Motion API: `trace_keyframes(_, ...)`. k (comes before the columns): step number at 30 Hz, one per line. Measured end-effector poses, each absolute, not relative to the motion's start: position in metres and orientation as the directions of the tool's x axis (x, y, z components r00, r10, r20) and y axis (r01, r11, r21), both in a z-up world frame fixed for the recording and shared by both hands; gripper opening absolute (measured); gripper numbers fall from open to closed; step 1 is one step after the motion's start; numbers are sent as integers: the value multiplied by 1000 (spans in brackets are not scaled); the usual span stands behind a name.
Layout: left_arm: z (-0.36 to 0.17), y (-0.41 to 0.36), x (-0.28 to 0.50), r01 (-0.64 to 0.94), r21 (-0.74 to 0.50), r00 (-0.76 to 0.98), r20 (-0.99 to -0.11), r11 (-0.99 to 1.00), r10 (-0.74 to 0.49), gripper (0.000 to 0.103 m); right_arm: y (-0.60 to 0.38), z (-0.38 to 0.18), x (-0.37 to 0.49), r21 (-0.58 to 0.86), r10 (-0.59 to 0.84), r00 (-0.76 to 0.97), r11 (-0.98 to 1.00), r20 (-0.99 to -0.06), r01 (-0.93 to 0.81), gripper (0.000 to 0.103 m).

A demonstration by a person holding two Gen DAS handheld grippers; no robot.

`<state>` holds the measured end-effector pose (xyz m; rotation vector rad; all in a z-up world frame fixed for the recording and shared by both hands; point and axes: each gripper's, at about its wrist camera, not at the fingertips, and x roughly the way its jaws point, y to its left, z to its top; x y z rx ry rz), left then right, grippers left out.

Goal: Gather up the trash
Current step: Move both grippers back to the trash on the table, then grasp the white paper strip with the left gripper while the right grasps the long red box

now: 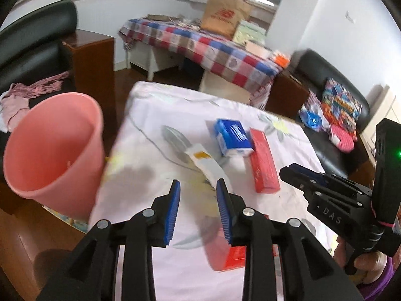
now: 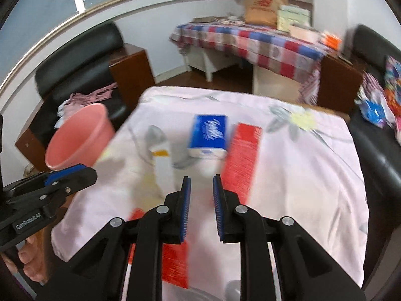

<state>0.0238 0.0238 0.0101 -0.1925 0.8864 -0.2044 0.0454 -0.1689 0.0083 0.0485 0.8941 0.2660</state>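
Trash on the cloth-covered bench [image 1: 155, 263]: white wrapper [image 1: 208, 163], blue pack [image 1: 231, 136], red box [image 1: 264, 165], pink bin [image 1: 54, 148] beside its left edge, left gripper [image 1: 198, 189] apart and empty, right gripper [image 2: 201, 184] narrow, empty, only right view shows a grey round thing [image 2: 233, 289] below it.

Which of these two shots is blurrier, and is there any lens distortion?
Right wrist view: heavier motion blur, smearing the long red box and blue tissue pack; the gripper's own fingers stay sharp. Left wrist view: milder blur, the blue pack softened but readable. Both views: fisheye bending of walls, dark corner vignetting.
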Motion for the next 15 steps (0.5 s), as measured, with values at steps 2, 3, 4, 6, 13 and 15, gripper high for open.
trace_keyframes(2,6,13,30,111,-242,602,-755,964,-259,31,-179,1,47,170,248,583,968,-774,-187,18)
trace_keyframes(3,4,11,33,110,-242,596,-760,964,-259,32,-184,-4,47,182,251,576,967,-778,-177,18)
trace_keyframes(4,2,9,38,105,-249,586,-767,963,-262,33,-185,-5,46,188,253,574,967,-779,-172,18)
trace_keyframes(6,-6,6,50,83,-266,558,-786,960,-266,33,-191,-9,47,207,261,570,965,-779,-160,18)
trace_keyframes(13,-33,-10,95,-19,-271,473,-851,962,-230,33,-206,-16,54,255,288,563,957,-774,-139,29)
trace_keyframes(15,-41,-16,103,-37,-245,458,-866,969,-201,33,-209,-16,56,269,298,567,953,-768,-136,46)
